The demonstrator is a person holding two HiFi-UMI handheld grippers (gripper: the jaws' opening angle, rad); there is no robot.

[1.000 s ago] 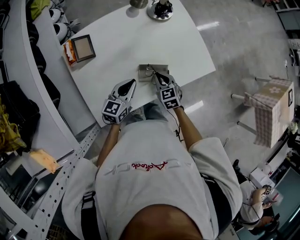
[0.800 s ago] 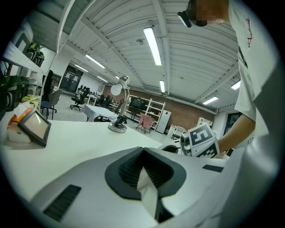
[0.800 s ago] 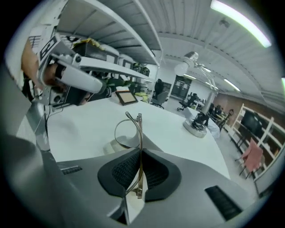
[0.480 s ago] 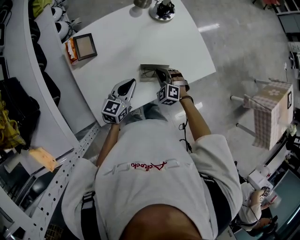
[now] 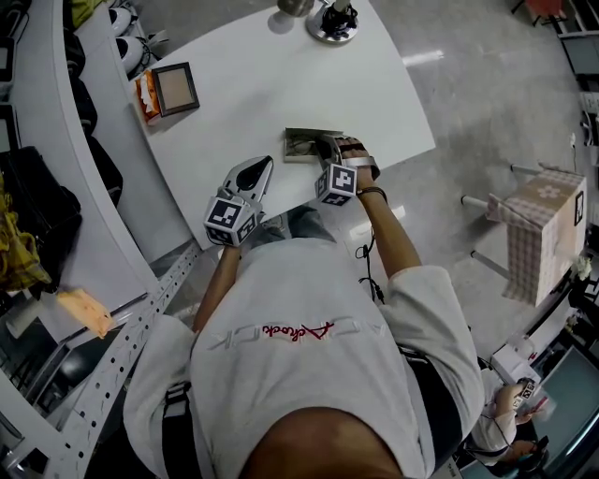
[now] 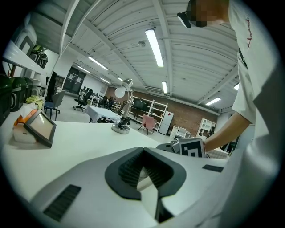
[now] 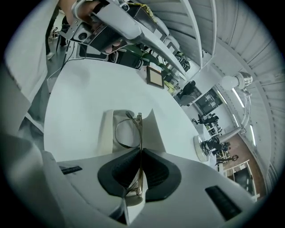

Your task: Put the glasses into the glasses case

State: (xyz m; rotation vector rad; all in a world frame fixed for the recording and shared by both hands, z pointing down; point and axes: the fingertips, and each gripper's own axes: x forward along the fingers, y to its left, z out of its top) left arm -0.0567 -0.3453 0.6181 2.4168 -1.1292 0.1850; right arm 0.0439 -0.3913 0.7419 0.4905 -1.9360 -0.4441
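Observation:
The grey glasses case (image 5: pixel 304 145) lies open on the white table (image 5: pixel 243 75). My right gripper (image 5: pixel 326 152) reaches into it from the near side, rolled so its marker cube faces sideways. In the right gripper view its jaws (image 7: pixel 140 151) are shut on the thin frame of the glasses (image 7: pixel 139 129). One lens rim hangs over the open case (image 7: pixel 107 131), whose lid (image 7: pixel 155 131) stands at the right. Whether the glasses touch the case floor I cannot tell. My left gripper (image 5: pixel 262 166) hovers left of the case with its jaws (image 6: pixel 143 151) shut and nothing in them.
A framed picture (image 5: pixel 173 89) and an orange box (image 5: pixel 142 101) sit at the table's left edge. A lamp base (image 5: pixel 335 23) stands at the far end. Shelving runs along the left, and a stool with checked cloth (image 5: pixel 543 220) stands on the floor to the right.
My right gripper rolled onto its side with the glasses and sank a little toward the open case. The left gripper kept still.

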